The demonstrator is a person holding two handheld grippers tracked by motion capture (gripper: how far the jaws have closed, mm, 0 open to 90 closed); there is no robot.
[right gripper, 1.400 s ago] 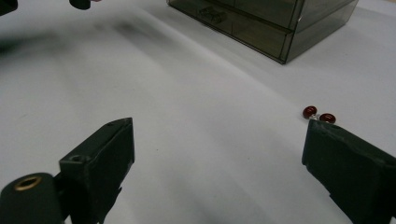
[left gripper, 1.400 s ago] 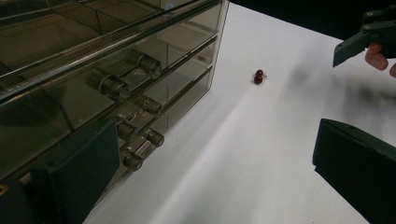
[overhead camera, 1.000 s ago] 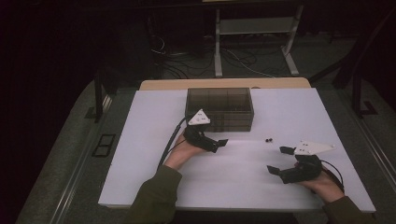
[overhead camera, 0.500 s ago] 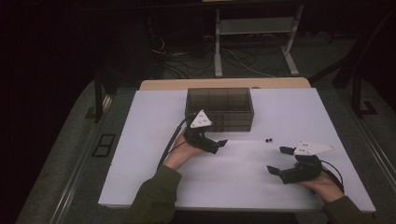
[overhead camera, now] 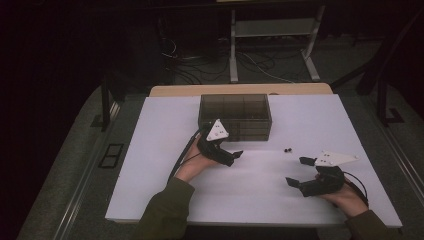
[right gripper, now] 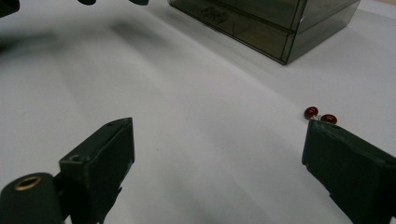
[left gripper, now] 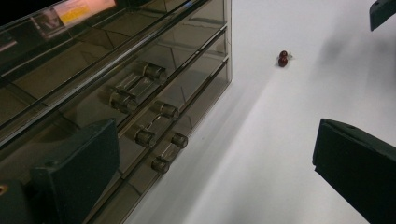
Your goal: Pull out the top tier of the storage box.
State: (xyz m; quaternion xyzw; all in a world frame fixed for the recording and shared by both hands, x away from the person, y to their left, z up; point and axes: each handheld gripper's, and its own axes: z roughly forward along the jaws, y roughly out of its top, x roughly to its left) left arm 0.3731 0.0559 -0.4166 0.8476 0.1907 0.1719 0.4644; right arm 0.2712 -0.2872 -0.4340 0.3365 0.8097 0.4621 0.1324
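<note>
A smoky see-through drawer box [overhead camera: 235,116] stands at the back middle of the white table [overhead camera: 150,165]. Its drawer fronts with round handles [left gripper: 140,93] face me. Two small dark red beads [overhead camera: 287,149] lie joined on the table, right of the box. They are seen again in the left gripper view [left gripper: 283,58] and the right gripper view [right gripper: 320,115]. My left gripper [overhead camera: 233,158] hovers just in front of the box's left part, open and holding nothing [left gripper: 210,186]. My right gripper [overhead camera: 298,171] is near the front right, open and holding nothing [right gripper: 219,177], with the beads just beyond its right jaw.
A wooden board edge [overhead camera: 240,90] runs behind the table. Beyond it, a metal stand [overhead camera: 270,45] and cables lie on the dark floor. Bare white surface spreads between the two grippers and along the left side.
The left gripper has edged slightly toward the right and the near side. The right gripper is almost still.
</note>
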